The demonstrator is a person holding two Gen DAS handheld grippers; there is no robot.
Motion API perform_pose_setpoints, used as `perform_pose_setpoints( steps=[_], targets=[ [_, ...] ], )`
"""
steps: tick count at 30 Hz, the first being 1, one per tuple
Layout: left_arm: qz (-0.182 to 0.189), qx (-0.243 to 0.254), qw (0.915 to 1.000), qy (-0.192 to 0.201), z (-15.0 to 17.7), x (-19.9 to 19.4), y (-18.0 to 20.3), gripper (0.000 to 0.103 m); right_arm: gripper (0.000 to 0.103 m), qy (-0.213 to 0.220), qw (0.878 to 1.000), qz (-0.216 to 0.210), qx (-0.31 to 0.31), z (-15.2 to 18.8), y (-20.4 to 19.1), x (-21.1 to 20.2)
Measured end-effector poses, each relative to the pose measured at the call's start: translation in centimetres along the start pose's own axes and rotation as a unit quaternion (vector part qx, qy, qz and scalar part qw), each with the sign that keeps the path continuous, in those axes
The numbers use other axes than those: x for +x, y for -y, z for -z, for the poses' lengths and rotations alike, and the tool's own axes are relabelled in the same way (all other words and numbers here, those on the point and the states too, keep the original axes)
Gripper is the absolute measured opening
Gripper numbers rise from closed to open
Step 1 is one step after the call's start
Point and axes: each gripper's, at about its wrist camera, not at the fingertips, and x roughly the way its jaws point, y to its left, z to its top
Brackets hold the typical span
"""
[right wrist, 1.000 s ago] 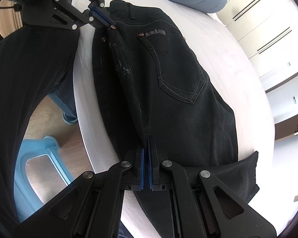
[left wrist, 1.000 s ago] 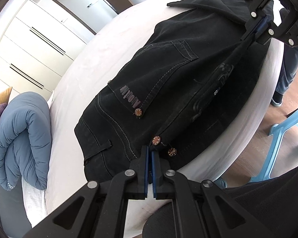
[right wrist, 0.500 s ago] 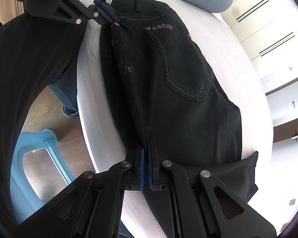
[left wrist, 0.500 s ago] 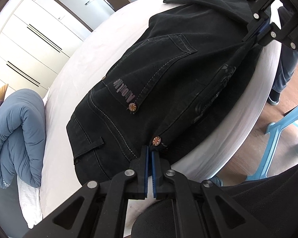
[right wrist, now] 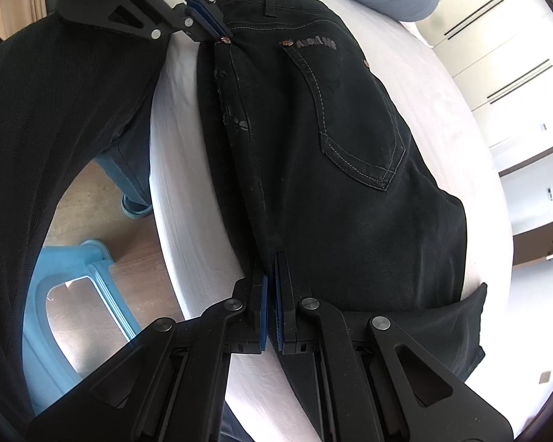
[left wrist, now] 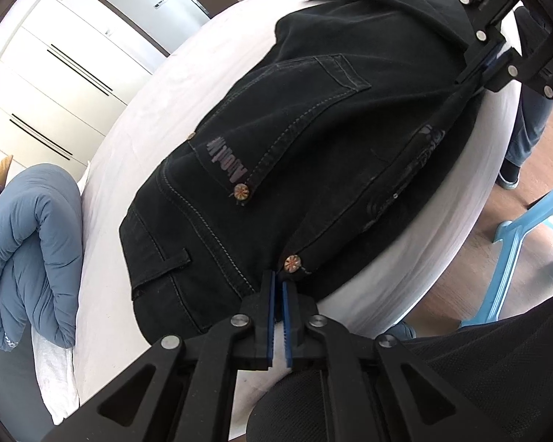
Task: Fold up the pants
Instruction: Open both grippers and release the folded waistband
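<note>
Black jeans (left wrist: 313, 154) lie folded lengthwise on the white bed (left wrist: 136, 140), back pocket up, near the bed's edge. My left gripper (left wrist: 277, 287) is shut on the waistband edge by a copper rivet (left wrist: 292, 262). My right gripper (right wrist: 271, 276) is shut on the jeans' near edge lower on the leg (right wrist: 331, 184). Each gripper shows in the other's view: the right gripper (left wrist: 488, 64) at the top right, the left gripper (right wrist: 217, 25) at the top left. The jeans' edge runs taut between them.
A rolled blue duvet (left wrist: 22, 250) lies at the bed's head. A light blue plastic stool (right wrist: 77, 287) stands on the wooden floor beside the bed. White wardrobes (left wrist: 37, 84) line the far wall. The person's dark clothing (right wrist: 48, 129) fills the side.
Both grippers have carried the jeans' near edge further onto the bed, away from the bed's rim. The second rivet near my left gripper is hidden now. Both grips are unchanged.
</note>
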Motion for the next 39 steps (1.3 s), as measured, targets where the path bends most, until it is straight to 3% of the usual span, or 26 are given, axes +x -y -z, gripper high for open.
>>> perform_pose_setpoints(
  steps=[3,5,8,14,17,20,23,27,29,33,35,38,39],
  targets=[
    [-0.005,-0.013,0.9999,-0.007,0.2,-0.6,-0.5,0.017,0.002,0.002,1.000,0.002,0.000,0.1,-0.1,0.2],
    [-0.014,-0.021,0.9997,-0.003,0.0,-1.9,-1.0,0.039,0.003,0.001,1.000,0.008,-0.004,0.1,-0.4,0.4],
    [-0.008,-0.059,0.9982,0.009,-0.5,-4.3,-2.7,0.052,0.003,0.002,1.000,0.012,0.001,0.1,-0.6,0.7],
    [0.022,-0.136,0.9900,0.031,-5.5,-4.7,-4.6,0.051,0.006,0.007,1.000,0.017,0.012,-0.1,-0.9,1.1],
    [0.046,-0.127,0.9908,0.014,-7.6,-1.8,-3.0,0.040,0.006,0.010,1.000,0.017,0.022,-0.1,-0.8,1.2],
    [0.072,-0.138,0.9873,-0.029,-8.0,2.2,-1.5,0.039,0.006,0.014,0.999,0.015,0.037,0.1,-0.7,1.2],
    [0.081,-0.159,0.9834,-0.033,-7.5,3.1,-1.6,0.044,0.006,0.021,0.998,0.011,0.060,0.5,-0.4,1.2],
    [0.074,-0.163,0.9824,-0.053,-7.3,2.9,-2.4,0.049,0.006,0.037,0.996,0.008,0.080,1.3,-0.2,0.9],
    [0.062,-0.183,0.9793,-0.061,-7.8,2.3,-3.2,0.046,0.006,0.047,0.995,0.012,0.084,1.9,-0.2,0.6],
    [0.062,-0.203,0.9771,-0.020,-10.6,0.1,-3.8,0.046,0.007,0.060,0.993,0.014,0.102,2.7,-0.1,0.1],
    [0.065,-0.190,0.9793,-0.023,-12.2,0.8,-2.8,0.046,0.008,0.061,0.993,0.019,0.104,2.8,-0.3,0.0],
    [0.080,-0.179,0.9770,-0.084,-12.5,5.1,-1.2,0.047,0.014,0.063,0.992,0.018,0.103,2.8,-0.5,-0.3],
    [0.082,-0.191,0.9754,-0.074,-12.3,5.5,-1.2,0.047,0.024,0.064,0.992,0.012,0.109,2.9,-0.3,-0.5]
  ],
)
